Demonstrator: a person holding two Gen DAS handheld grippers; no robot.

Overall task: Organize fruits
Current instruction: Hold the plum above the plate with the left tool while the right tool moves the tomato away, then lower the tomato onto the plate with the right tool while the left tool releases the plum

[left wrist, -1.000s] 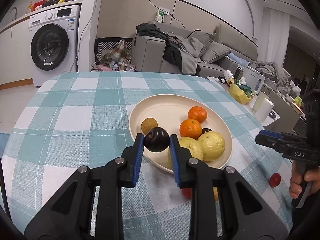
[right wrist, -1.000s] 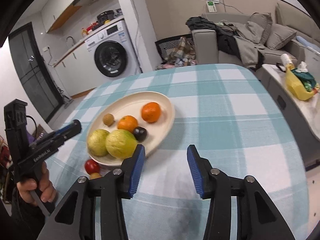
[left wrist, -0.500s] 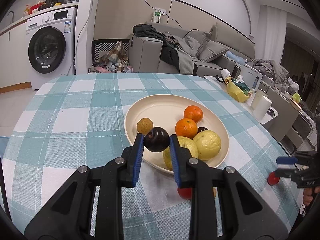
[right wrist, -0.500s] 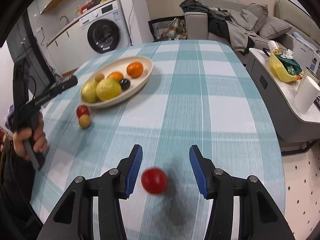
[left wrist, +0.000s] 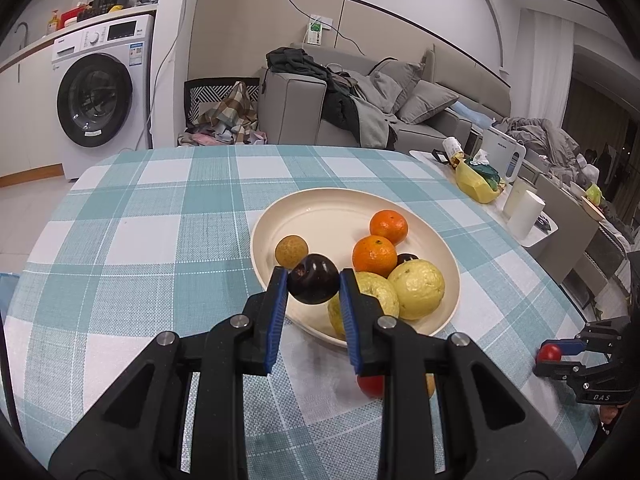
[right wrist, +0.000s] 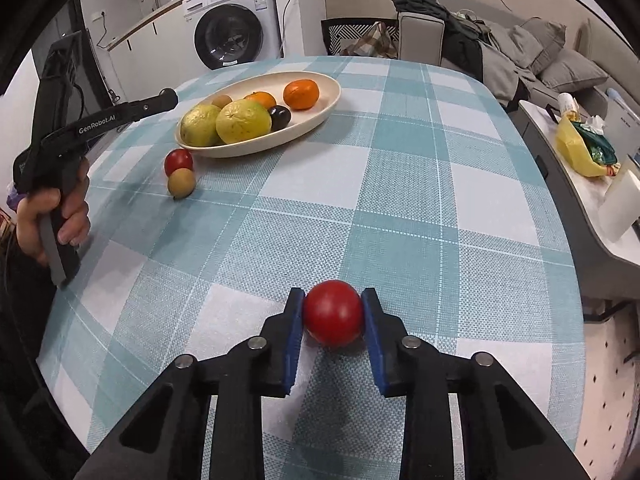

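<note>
Over the plate, left hand-held gripper clamps a dark plum; right hand-held gripper apparently grips a red fruit.

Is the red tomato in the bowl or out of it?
Out. The red tomato sits on the checked tablecloth, between the right gripper's blue pads, far from the bowl.

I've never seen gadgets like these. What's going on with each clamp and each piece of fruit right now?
Left gripper: shut on the dark purple plum, held over the plate's near rim.
Right gripper: shut on the round red tomato.
Oval cream plate: holds two oranges, two yellow-green fruits, one small brown fruit, one dark plum.
Second red tomato and small tan fruit: on the tablecloth beside the plate.
</note>
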